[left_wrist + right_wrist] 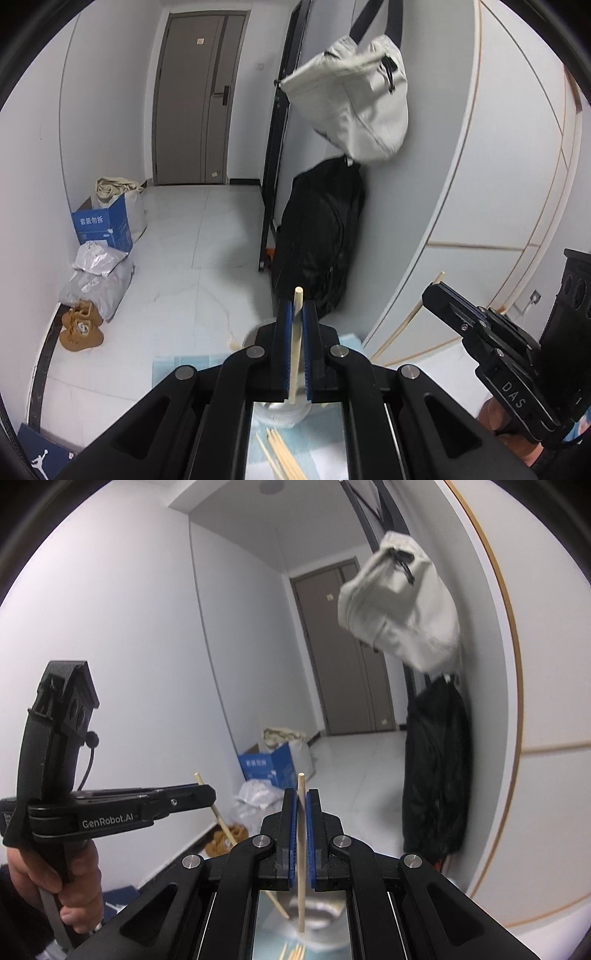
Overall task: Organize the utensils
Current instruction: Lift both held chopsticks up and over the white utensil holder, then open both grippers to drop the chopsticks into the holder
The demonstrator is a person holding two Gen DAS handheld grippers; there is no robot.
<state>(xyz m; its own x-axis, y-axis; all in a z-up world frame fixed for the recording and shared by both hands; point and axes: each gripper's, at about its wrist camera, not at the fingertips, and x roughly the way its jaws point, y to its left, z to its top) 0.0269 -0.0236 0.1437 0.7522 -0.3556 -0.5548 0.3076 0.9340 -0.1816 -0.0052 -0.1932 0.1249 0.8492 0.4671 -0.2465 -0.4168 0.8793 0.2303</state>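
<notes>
Both grippers are closed, each on one chopstick. Left gripper (294, 314) pinches its stick (296, 332) upright, long axis nearly vertical, lower tip just above the cup (280, 415). Right gripper (303, 805) holds its stick (301, 834) the same way, tip over the cup (317, 914). You're closer with the left, I'd judge. Cup contents can't be made out. Loose sticks (280, 454) lie on the blue mat (184, 365) beside it.

A home entrance hallway: a grey front door (199, 96) with a lock, shoes (82, 326) on the tiled floor (192, 236), parcels (96, 280), and bags (354, 99) hanging on the wall.
</notes>
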